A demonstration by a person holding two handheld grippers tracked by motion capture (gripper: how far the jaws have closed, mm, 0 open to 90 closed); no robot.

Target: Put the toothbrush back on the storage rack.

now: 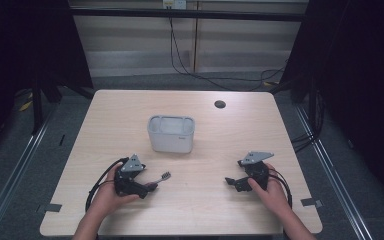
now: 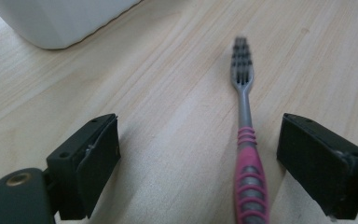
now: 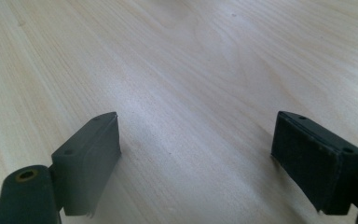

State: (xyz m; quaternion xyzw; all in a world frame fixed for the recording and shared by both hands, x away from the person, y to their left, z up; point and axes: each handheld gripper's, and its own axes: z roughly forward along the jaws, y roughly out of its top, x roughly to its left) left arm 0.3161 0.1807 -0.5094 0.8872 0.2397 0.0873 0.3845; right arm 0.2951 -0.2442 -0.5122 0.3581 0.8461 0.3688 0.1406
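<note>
While the left gripper (image 2: 198, 158) rests low on the wooden counter (image 1: 230, 145), its fingers (image 2: 86, 158) stand spread wide — a toothbrush (image 2: 247, 154) lies flat between them, nearer the right-hand finger, touching neither, with its bristles pointing away. A white container (image 1: 171, 133) sits beyond it. The right gripper (image 3: 209, 158) is also released, over bare wood — well apart from the toothbrush.

toothbrush (image 2: 251, 158) handle end off-frame
</note>
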